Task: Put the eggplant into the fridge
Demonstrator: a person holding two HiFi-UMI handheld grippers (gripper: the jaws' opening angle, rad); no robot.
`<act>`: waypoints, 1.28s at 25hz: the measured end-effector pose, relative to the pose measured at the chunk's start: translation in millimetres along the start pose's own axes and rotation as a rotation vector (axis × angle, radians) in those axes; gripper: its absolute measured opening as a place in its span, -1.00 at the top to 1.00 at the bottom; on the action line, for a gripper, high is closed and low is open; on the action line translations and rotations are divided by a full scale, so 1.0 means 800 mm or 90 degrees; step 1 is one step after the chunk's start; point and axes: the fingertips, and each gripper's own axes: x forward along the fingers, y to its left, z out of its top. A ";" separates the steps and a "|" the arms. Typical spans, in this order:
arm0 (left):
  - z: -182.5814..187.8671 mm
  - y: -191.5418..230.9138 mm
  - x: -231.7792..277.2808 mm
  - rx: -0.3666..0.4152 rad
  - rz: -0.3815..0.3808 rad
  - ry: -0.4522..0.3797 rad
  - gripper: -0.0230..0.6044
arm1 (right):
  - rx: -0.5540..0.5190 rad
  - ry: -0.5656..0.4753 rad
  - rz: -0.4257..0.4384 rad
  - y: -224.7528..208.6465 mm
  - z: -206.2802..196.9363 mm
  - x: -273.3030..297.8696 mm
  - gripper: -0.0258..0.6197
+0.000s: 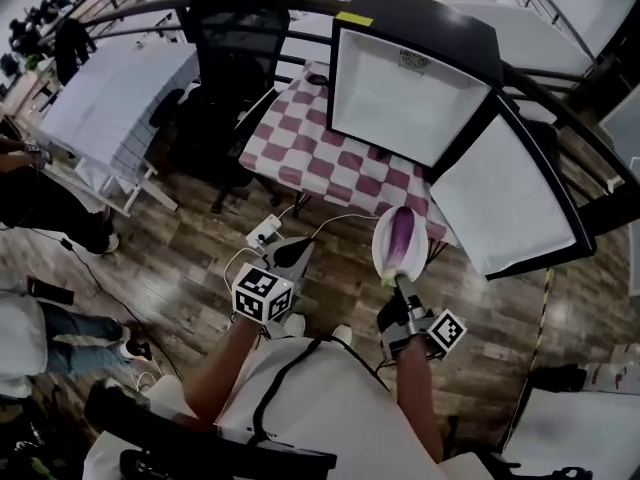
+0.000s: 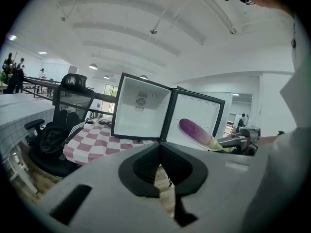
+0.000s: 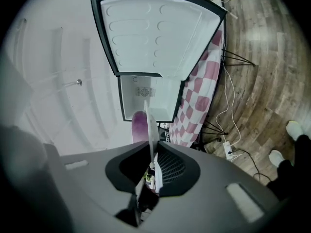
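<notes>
There are 2 grippers. The right gripper (image 1: 400,286) is clamped on the rim of 1 white plate (image 1: 380,255), and 1 purple eggplant (image 1: 402,236) lies on it, held in the air short of the fridge. The left gripper (image 1: 298,253) has its jaws together on nothing. 1 fridge (image 1: 400,98) stands on 1 checked worktop (image 1: 300,138) with its 1 door (image 1: 505,198) swung open.

Only the head view shows the 1 black chair (image 1: 225,38). The right gripper view shows the plate edge-on between the jaws. The left gripper view shows the eggplant's green stem end near the right gripper.
</notes>
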 end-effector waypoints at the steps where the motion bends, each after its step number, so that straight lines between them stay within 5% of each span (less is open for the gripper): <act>1: 0.001 0.000 0.002 0.001 -0.003 0.001 0.91 | 0.002 -0.003 0.002 0.000 0.001 0.000 0.76; 32: 0.005 0.039 0.006 0.007 -0.024 0.008 0.91 | -0.024 -0.016 -0.010 0.008 -0.010 0.028 0.78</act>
